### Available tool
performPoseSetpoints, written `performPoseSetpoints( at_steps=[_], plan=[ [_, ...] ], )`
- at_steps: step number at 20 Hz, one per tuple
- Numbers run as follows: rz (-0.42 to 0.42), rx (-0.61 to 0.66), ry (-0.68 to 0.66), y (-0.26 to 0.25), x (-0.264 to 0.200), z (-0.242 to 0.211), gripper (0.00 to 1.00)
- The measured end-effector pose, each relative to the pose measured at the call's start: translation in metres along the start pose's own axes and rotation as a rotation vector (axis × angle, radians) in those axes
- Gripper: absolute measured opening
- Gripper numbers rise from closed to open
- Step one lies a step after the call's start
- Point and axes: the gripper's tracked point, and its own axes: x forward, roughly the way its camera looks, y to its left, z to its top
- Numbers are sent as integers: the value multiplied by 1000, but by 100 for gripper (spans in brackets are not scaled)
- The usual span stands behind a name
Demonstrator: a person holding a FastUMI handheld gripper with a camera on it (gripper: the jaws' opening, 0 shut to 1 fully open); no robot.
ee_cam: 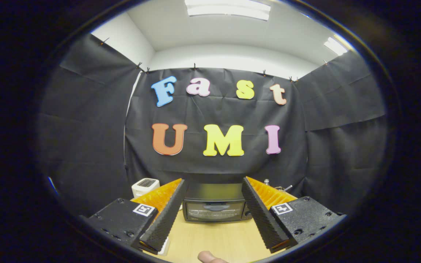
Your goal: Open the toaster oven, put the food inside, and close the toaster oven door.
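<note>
A dark toaster oven (214, 206) stands on the wooden table (214, 237) against the booth wall, beyond my fingertips and framed between the two fingers. Its glass door with a handle across the top is shut. My gripper (214, 184) is open, with a wide gap and nothing between the fingers (165, 217). It hovers above the table, some way back from the oven. A small pinkish rounded thing (208, 257), possibly the food, peeks in on the table right below the gripper; most of it is hidden.
A small white appliance (144, 186) sits left of the oven, behind the left finger. Some metal utensils (281, 188) poke up right of the oven, behind the right finger. Bare tabletop lies between me and the oven.
</note>
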Motion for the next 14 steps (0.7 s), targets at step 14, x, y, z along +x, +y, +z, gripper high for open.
performPoseSetpoints(
  at_steps=[14],
  plan=[
    [-29, 67, 14, -32, -19, -1, 100]
  ],
)
